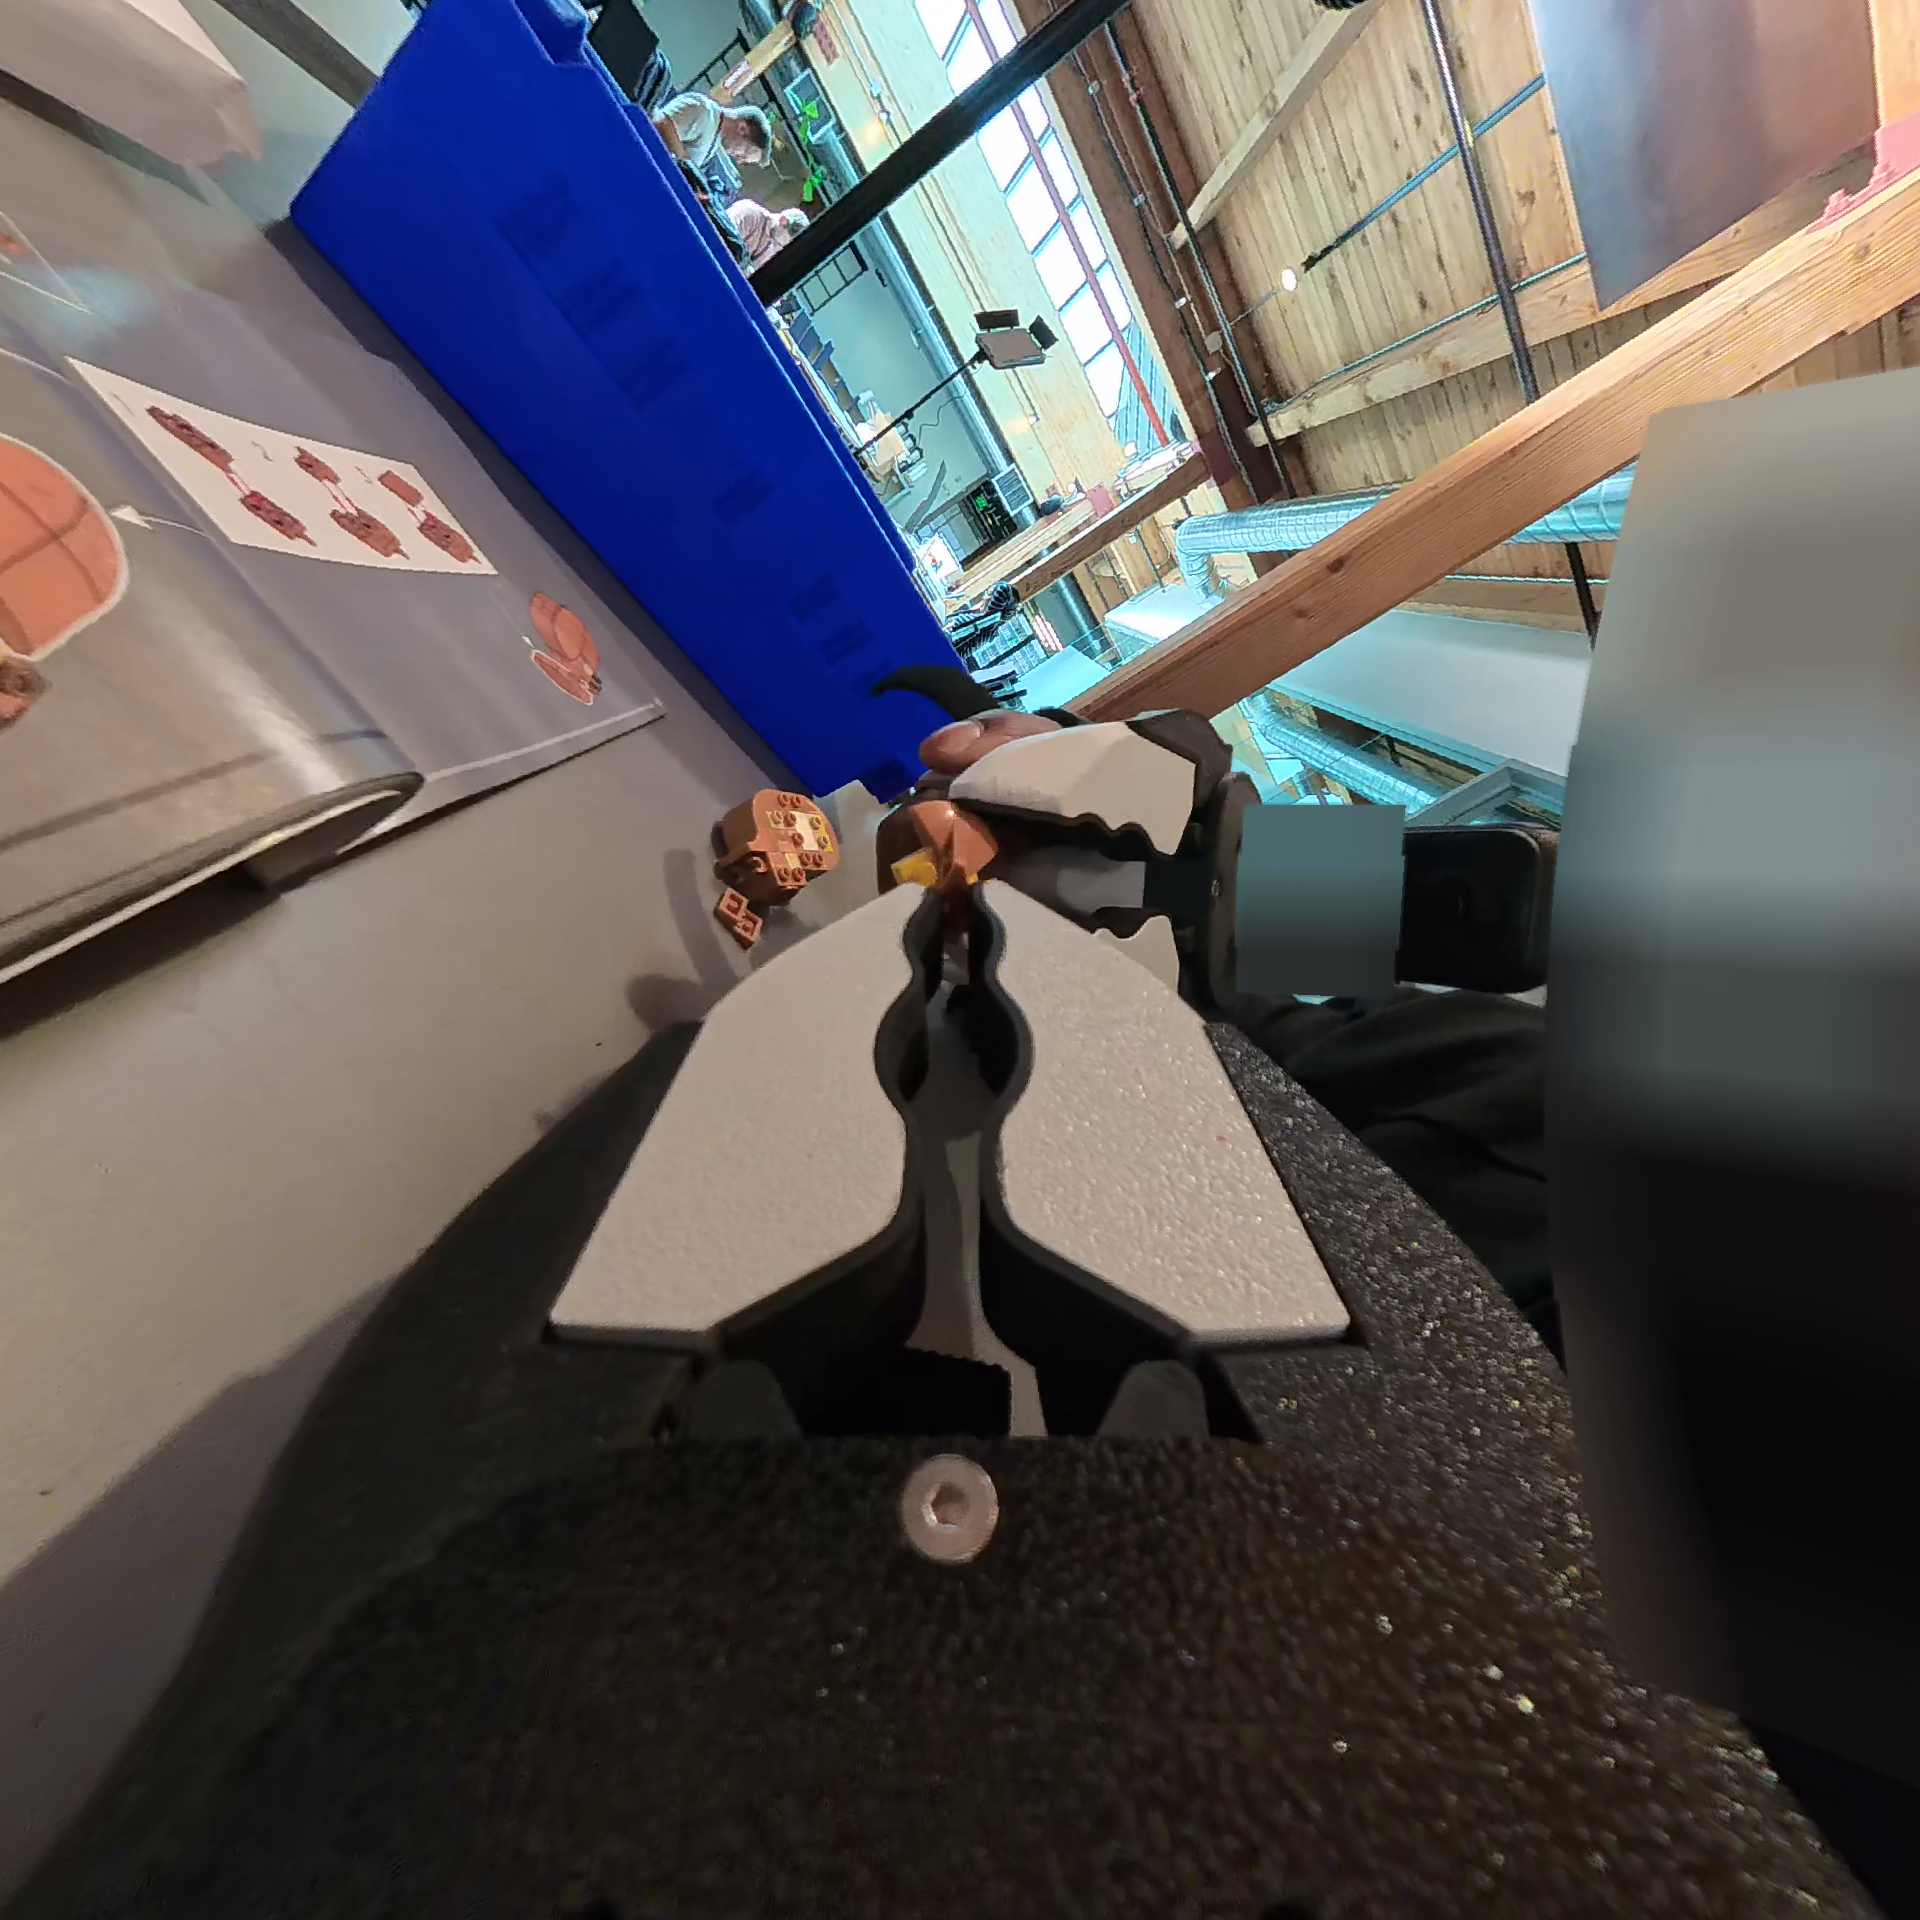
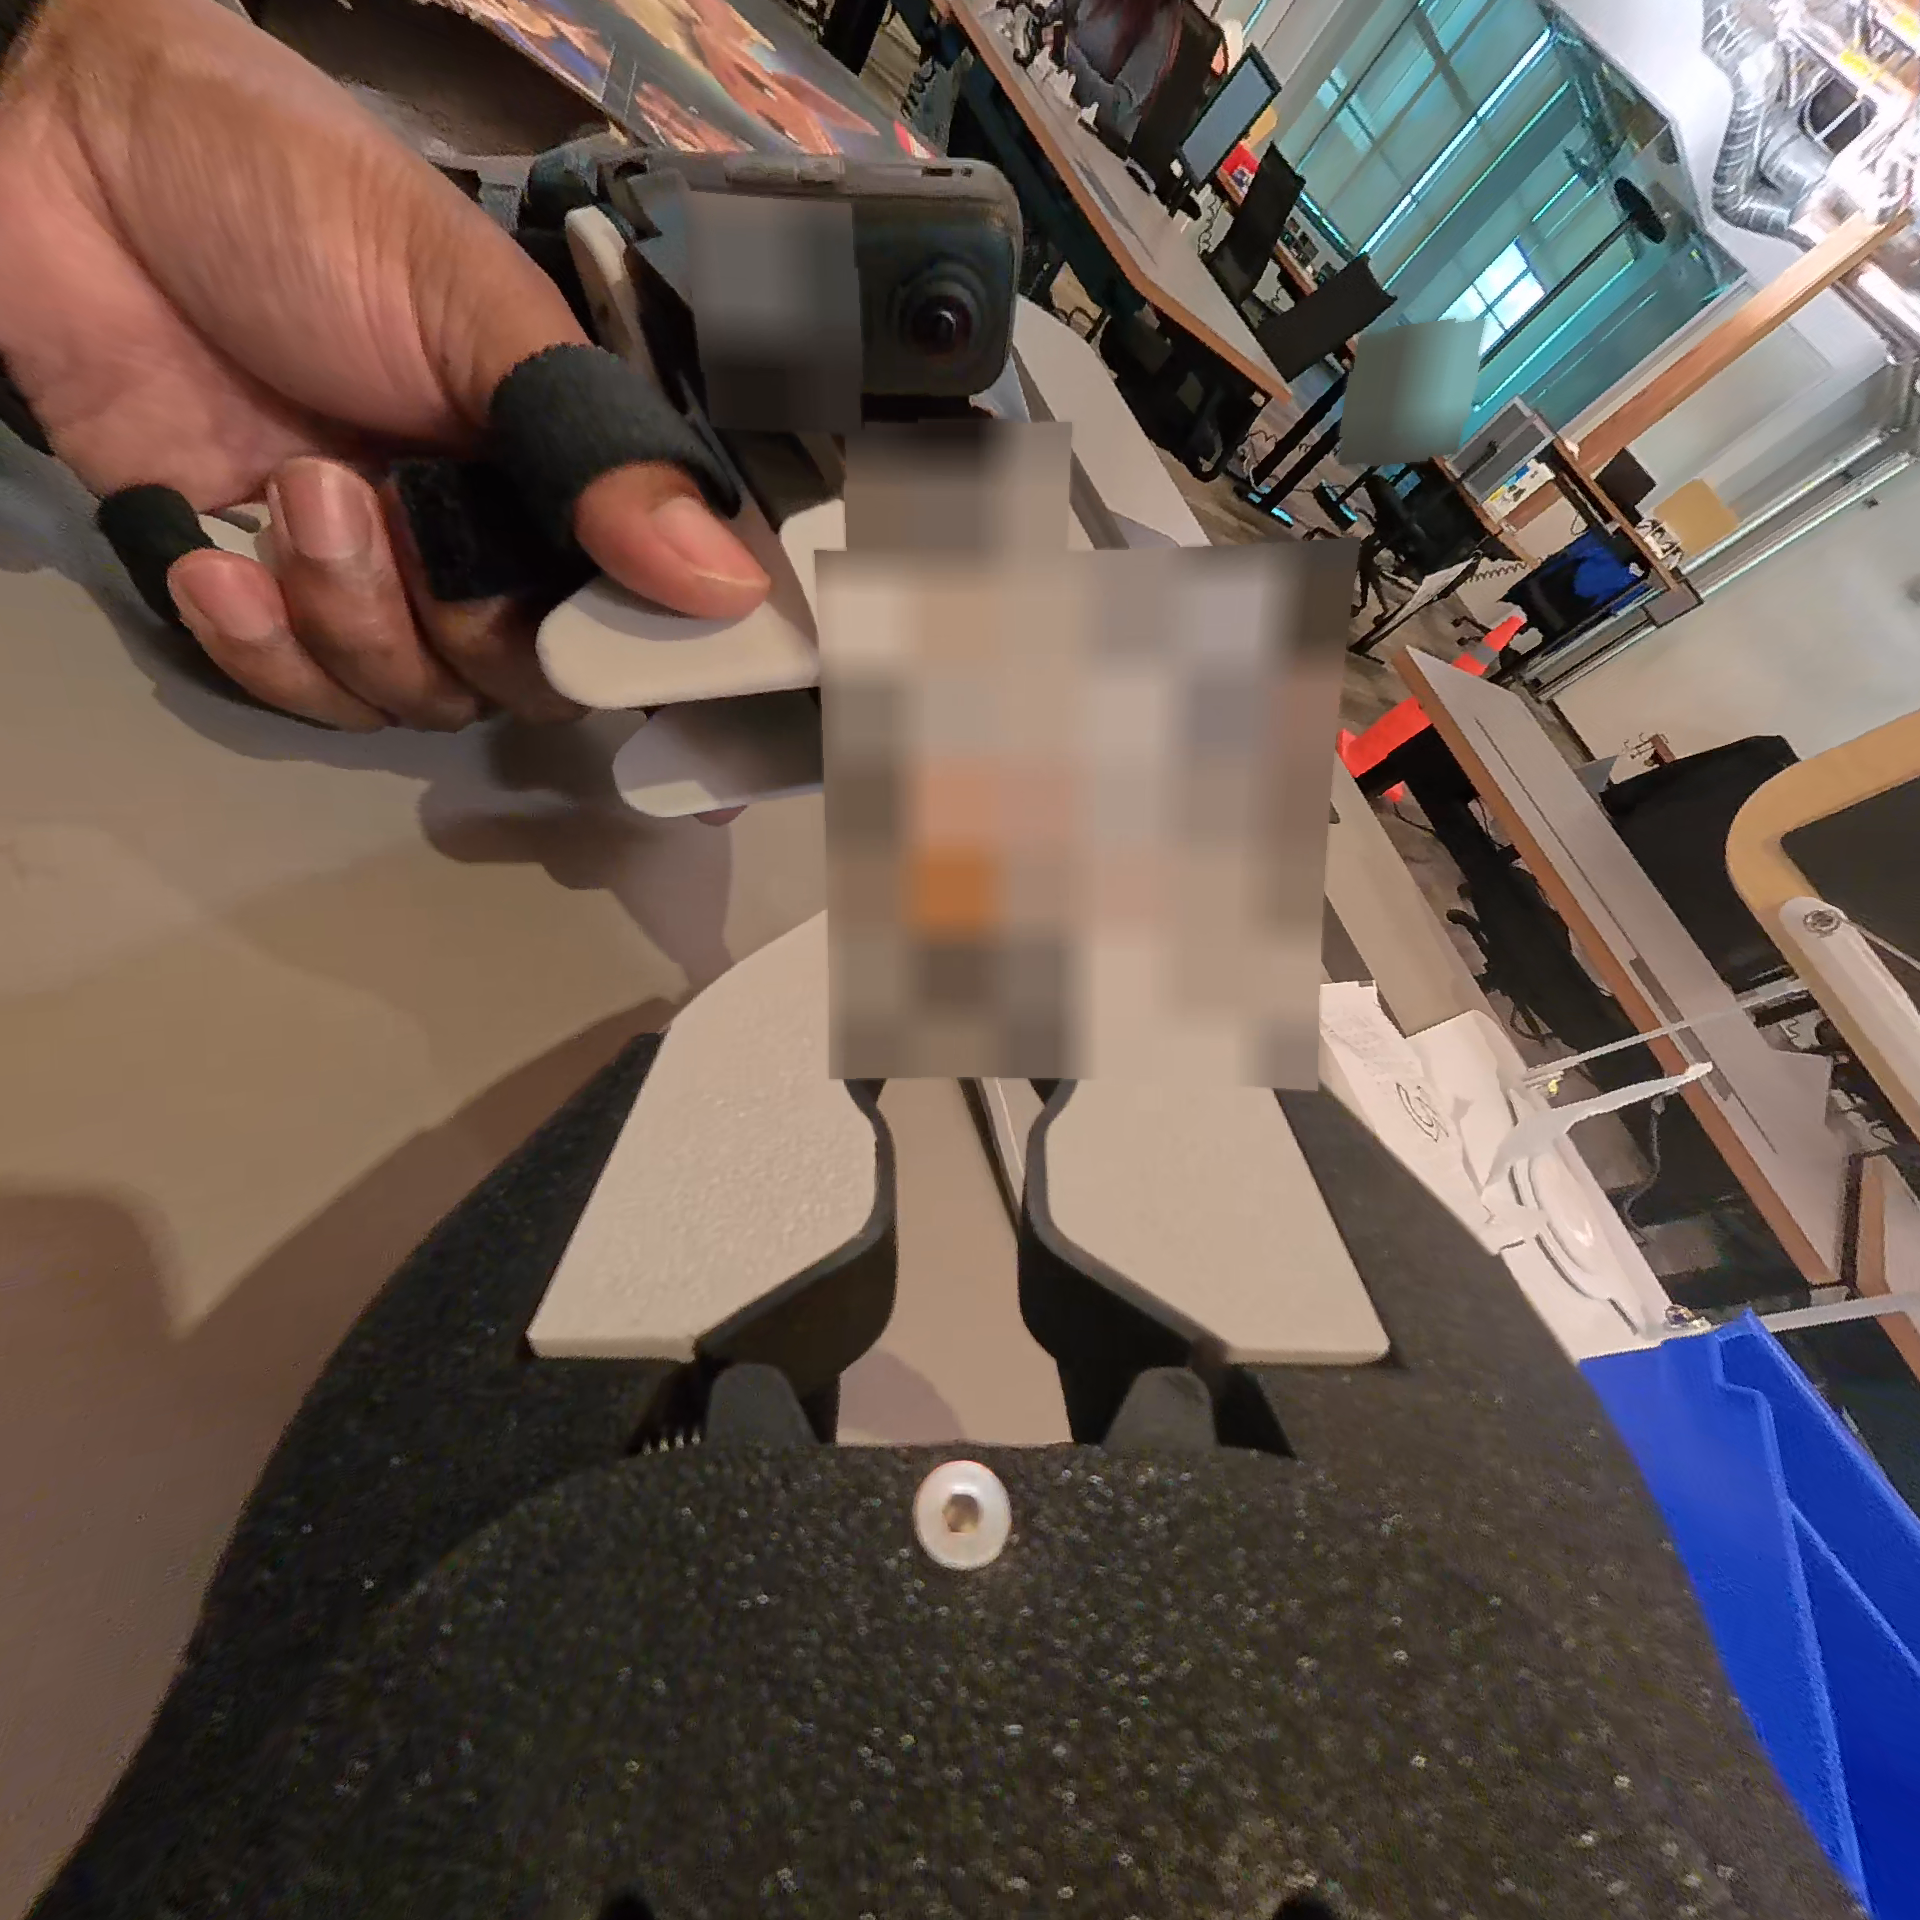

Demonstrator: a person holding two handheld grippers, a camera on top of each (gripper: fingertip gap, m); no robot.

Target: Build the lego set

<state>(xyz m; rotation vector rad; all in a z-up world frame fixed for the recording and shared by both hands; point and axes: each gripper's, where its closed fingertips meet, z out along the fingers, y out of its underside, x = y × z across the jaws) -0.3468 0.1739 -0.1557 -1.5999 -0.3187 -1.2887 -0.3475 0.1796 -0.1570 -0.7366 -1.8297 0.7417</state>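
Note:
My left gripper (image 1: 951,920) is shut on a thin brown lego piece (image 1: 961,935) at its tips. That piece meets a brown lego assembly with a yellow part (image 1: 935,847), which my right gripper (image 1: 971,836) holds from the right, shut on it. Both are just above the grey table (image 1: 312,1091). In the right wrist view a mosaic patch hides my right gripper's fingertips and the lego. Only its grey fingers (image 2: 727,1143) show, with the left gripper's camera (image 2: 940,312) and a hand (image 2: 260,312) beyond.
A second brown lego sub-assembly (image 1: 781,844) and a small brown piece (image 1: 740,916) lie on the table, left of the grippers. An open instruction booklet (image 1: 312,520) lies farther left. A blue bin (image 1: 623,364) stands behind, and it also shows in the right wrist view (image 2: 1787,1558). The grippers are tip to tip, or close to it.

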